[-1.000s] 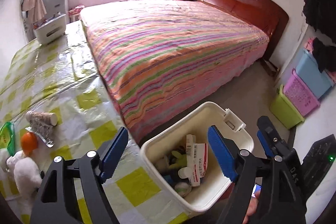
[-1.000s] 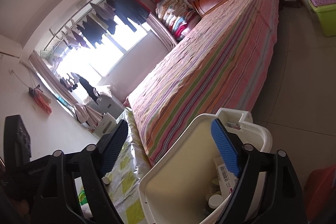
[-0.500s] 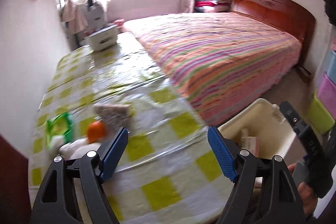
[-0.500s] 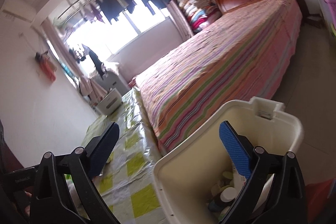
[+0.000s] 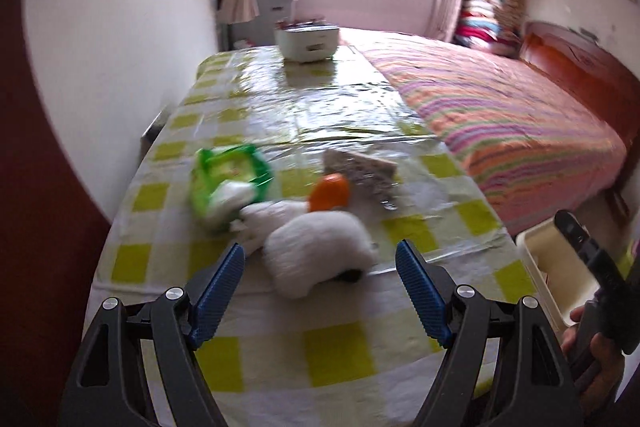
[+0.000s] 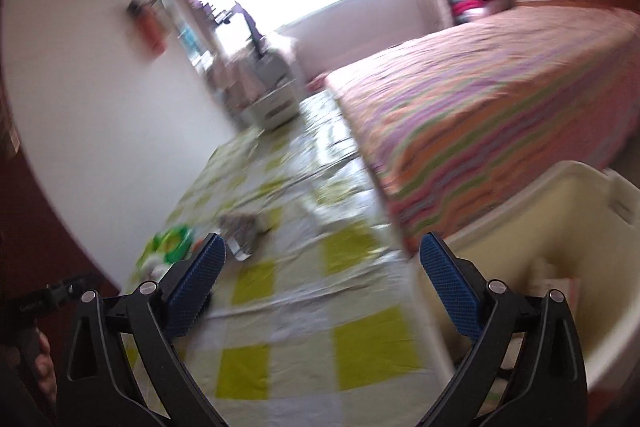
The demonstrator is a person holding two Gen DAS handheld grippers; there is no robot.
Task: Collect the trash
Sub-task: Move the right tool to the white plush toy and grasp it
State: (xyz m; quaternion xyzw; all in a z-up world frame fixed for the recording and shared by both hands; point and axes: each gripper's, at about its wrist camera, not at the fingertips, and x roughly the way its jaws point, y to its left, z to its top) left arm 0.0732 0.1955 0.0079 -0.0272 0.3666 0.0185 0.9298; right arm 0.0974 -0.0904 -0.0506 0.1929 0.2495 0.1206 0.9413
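On the yellow-checked table lies a small heap: a white fluffy lump, an orange piece, a green packet and a crumpled grey wrapper. My left gripper is open, close in front of the white lump, with nothing held. The cream trash bin stands off the table's right edge, with items inside. My right gripper hovers beside the bin over the table edge, its jaws opening with nothing between them. The green packet and the wrapper show blurred ahead of it.
A bed with a striped cover runs along the table's right side. A white box sits at the table's far end. A white wall borders the left. A hand holds the right gripper's body.
Both views have swung left, away from the bin and toward the table. The heap now lies just in front of my left gripper. The right jaws have spread wider.
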